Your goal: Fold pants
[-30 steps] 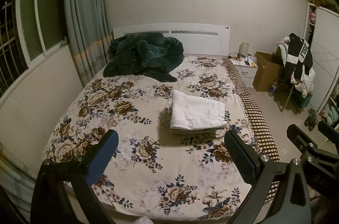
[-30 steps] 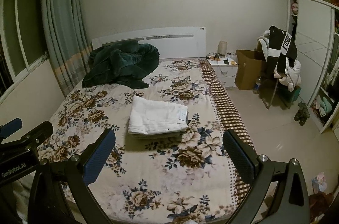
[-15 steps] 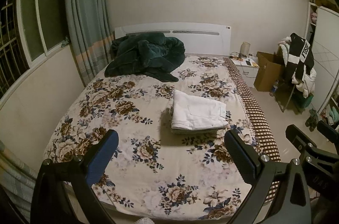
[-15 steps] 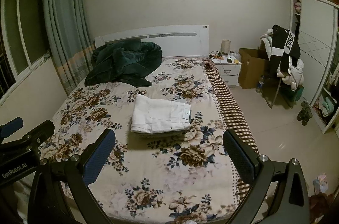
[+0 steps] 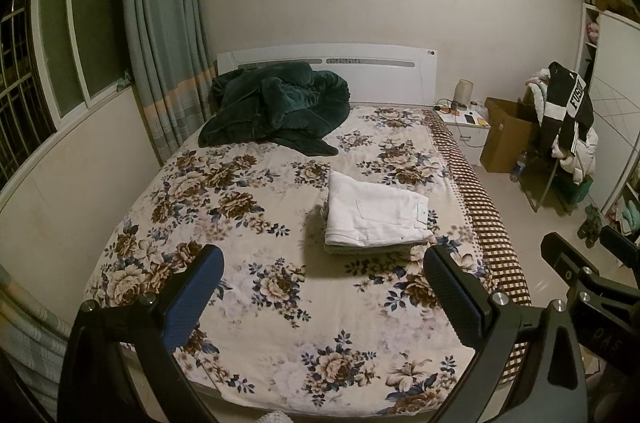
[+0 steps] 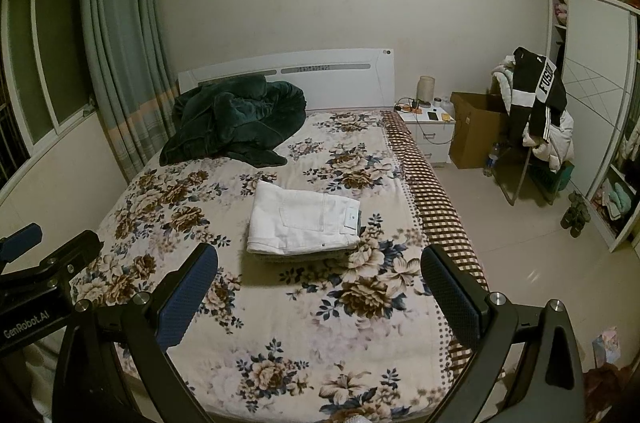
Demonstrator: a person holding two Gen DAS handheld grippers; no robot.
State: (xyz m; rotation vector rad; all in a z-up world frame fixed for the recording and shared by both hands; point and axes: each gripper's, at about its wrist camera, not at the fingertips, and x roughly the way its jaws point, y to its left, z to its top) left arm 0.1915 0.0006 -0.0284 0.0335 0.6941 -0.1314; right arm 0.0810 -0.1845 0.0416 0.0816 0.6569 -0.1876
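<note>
Bed with floral cover [image 5: 280, 303] set against the rear wall. Dark green blanket [image 5: 276, 107] heaped at the white headboard [image 5: 384, 63]. White nightstand [image 6: 430, 127] beside the bed, cardboard box [image 6: 474, 131] next to it. Black jacket [image 6: 536, 91] hung over a chair. Striped curtain [image 5: 160, 23] beside window

White pants [image 5: 374, 219] lie folded flat mid-bed [image 5: 280, 283].

The folded pants [image 5: 376, 215] lie on the bed [image 5: 280, 303], right of its middle. A blanket [image 5: 276, 107] is heaped behind them by the headboard [image 5: 384, 63]. The nightstand [image 5: 466, 129] stands right of the bed, with a box [image 5: 506, 135] beside it.
</note>
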